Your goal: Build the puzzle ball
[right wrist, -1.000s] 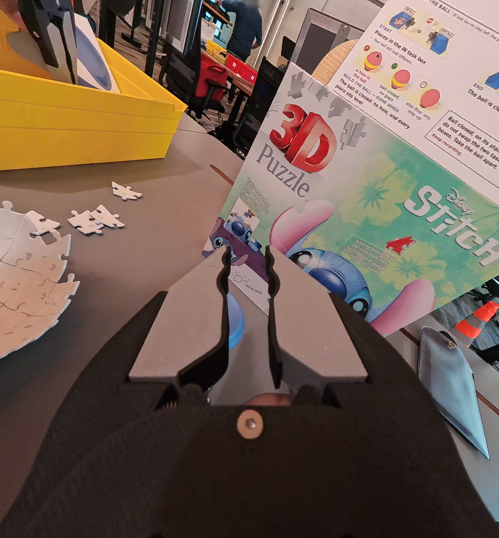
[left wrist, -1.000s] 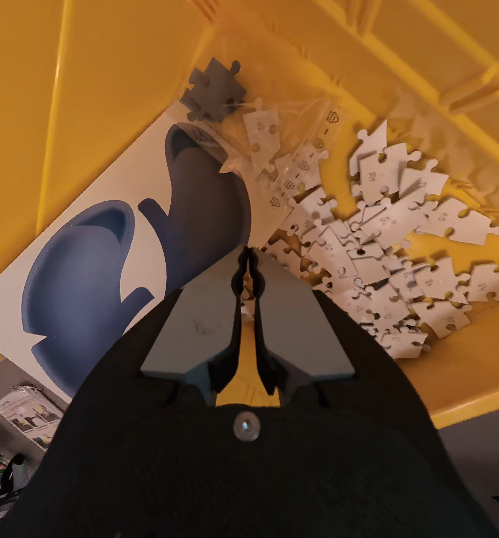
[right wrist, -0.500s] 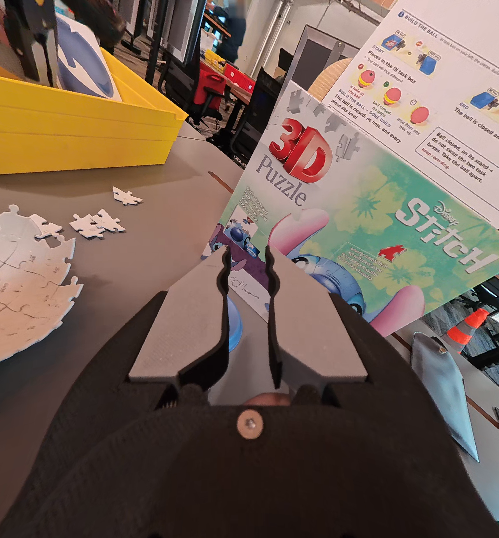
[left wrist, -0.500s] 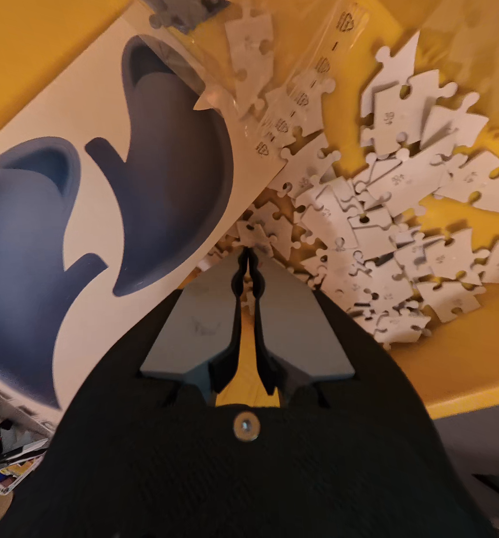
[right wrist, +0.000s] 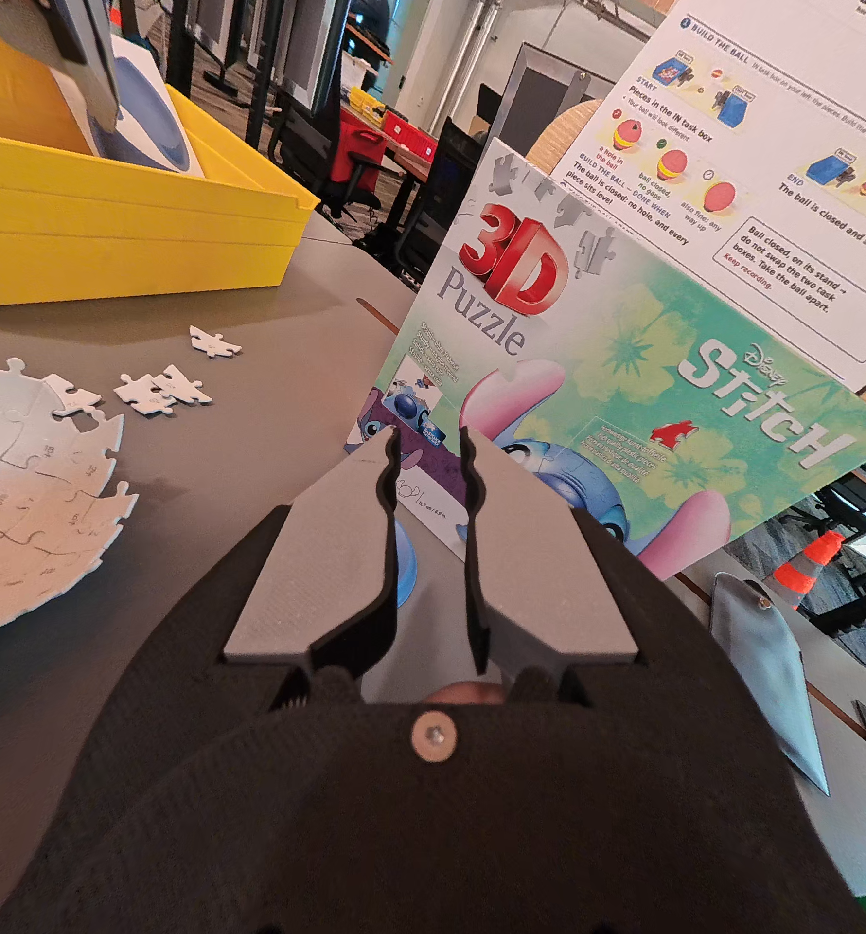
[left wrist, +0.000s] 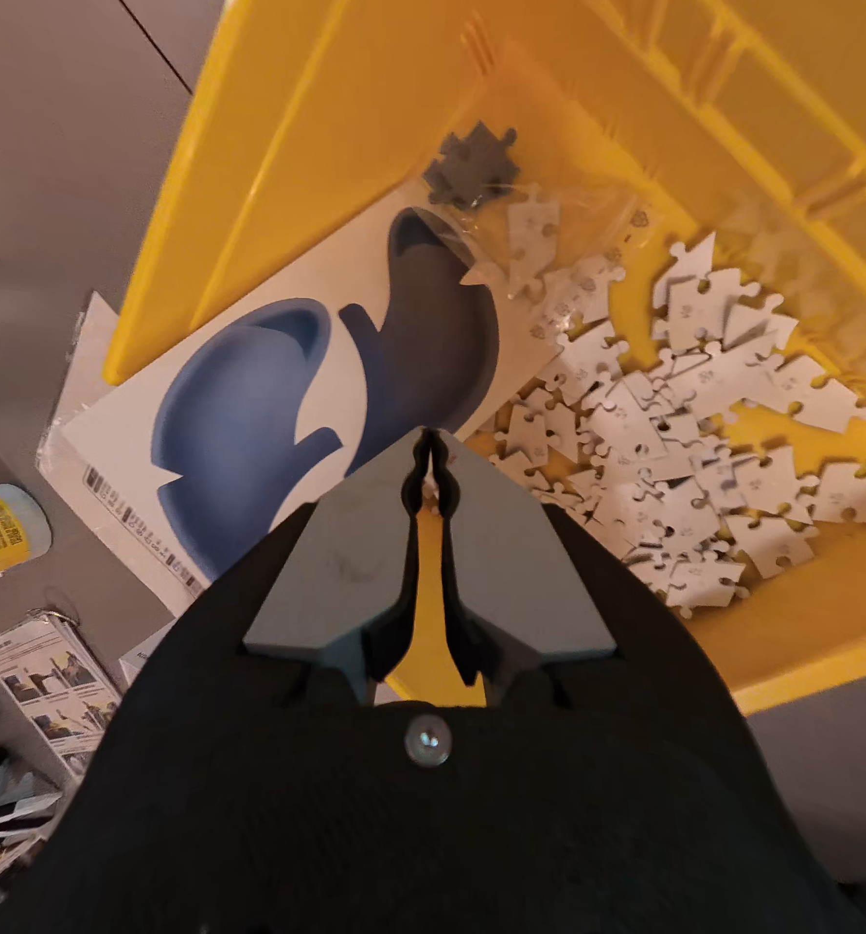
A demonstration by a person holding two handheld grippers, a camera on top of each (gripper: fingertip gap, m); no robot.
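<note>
In the left wrist view, my left gripper point(left wrist: 428, 439) is shut, its tips touching, above the near corner of a yellow bin point(left wrist: 350, 151). I see no piece between its tips. A heap of white puzzle pieces point(left wrist: 673, 455) lies in the bin to the right. In the right wrist view, my right gripper point(right wrist: 428, 439) is open a little and empty, low over the grey table. A part-built white ball shell point(right wrist: 26, 505) lies to its left, with loose pieces point(right wrist: 163, 391) beside it. The left gripper point(right wrist: 67, 50) shows over the bin point(right wrist: 117, 242) at the far left.
A white sheet printed with blue shapes point(left wrist: 249, 434) leans in the bin, beside a clear bag of pieces point(left wrist: 547, 252). The puzzle box point(right wrist: 622, 379) and an instruction sheet point(right wrist: 774, 151) stand ahead of the right gripper. A grey pouch point(right wrist: 764, 682) lies at the right. My right fingertips sit around 45 centimeters from my left ones. The left gripper is farther from the part-built white ball shell point(right wrist: 26, 505), some 35 centimeters, than the right, some 15 centimeters.
My left gripper dipped toward the heap of pieces, then drew back and up, staying shut. The right gripper has barely moved and its opening is unchanged.
</note>
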